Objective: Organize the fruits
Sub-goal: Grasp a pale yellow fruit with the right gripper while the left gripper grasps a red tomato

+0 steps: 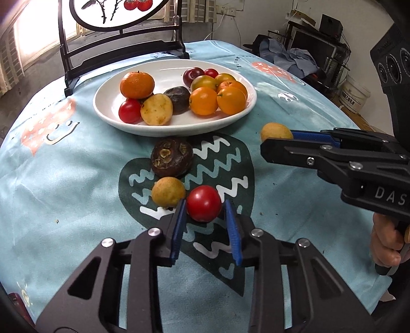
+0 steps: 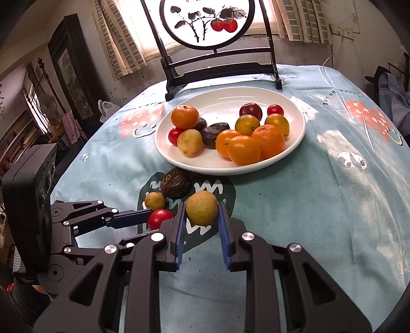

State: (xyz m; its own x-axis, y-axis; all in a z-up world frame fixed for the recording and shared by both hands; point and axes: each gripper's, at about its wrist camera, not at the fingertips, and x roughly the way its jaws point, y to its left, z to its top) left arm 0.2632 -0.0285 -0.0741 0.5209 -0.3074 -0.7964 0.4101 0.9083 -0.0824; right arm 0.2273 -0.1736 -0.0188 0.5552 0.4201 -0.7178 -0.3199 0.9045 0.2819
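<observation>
Ahead of both claws lies a table under a pale blue printed tablecloth (image 1: 64, 179), and at its far edge, well beyond the claws, stands a black-framed round screen (image 2: 205, 23) painted with red fruit. Between that screen and the claws sits a white oval plate (image 2: 294, 143), already loaded with a mandarin (image 1: 137, 84), several orange and yellow-green citrus fruits, a dark plum, cherry tomatoes, a pale loquat-like fruit and a dark brown water chestnut.

On the cloth just beyond the left claw's tips rests another water chestnut (image 1: 171, 158), not yet collected. Nearer, touching the outside of that claw's left-hand finger, is a small yellow fruit (image 1: 167, 191), also loose on the cloth.

The left claw (image 1: 206, 208) has closed on a red cherry tomato (image 1: 203, 203); its blue pads appear to press the tomato from both sides, low over the cloth. The right claw (image 2: 200, 208) is clamped on a larger yellowish round fruit (image 2: 201, 207), held between its pads near the cloth, short of the plate.

Judging by this, the step in hand is gathering the stray fruit: both claws are loaded and the plate is the likely destination. The next move calls for lifting each fruit clear of the rim and releasing it onto a bare patch of plate, perhaps by its own kind, without nudging the piled citrus. A tomato is soft, so a gentle grip matters.
</observation>
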